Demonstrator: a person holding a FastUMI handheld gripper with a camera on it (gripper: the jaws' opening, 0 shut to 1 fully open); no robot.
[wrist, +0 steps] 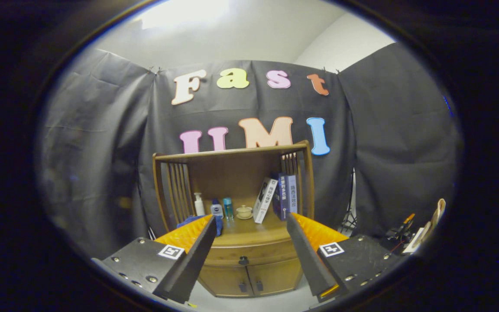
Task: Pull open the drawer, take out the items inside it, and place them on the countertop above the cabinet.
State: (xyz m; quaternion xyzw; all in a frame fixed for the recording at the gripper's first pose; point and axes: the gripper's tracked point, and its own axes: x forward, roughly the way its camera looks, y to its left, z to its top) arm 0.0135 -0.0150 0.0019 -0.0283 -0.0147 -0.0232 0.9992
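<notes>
Gripper [249, 242] w/ fingers spread wide, nothing held between them; its ridged inner pads [189, 234] face each other, flat plates w/ small square markers behind. Beyond and between the fingers stands a brown wooden cabinet [249, 273], smooth, glossy, curved front. Its shallow drawer [249, 255] w/ a small dark round knob [243, 260] is fully closed, well apart from the fingertips; below it two small doors w/ dark handles. Worktop [249, 236] above the drawer is bare polished wood at the near edge. Farther back, under a flat wooden top shelf w/ slatted side rails: white plastic pump bottle [199, 204] at left, then a short white jar w/ dark blue cap [217, 209], a slim teal bottle [228, 208], a pale ceramic lidded cup on a saucer [244, 212], a white book leaning right [264, 200], and dark blue upright books [286, 196] at right. Blue cloth [197, 221], soft and crumpled, lies at the left of the worktop, partly behind the left finger. Contents of drawer hidden.
</notes>
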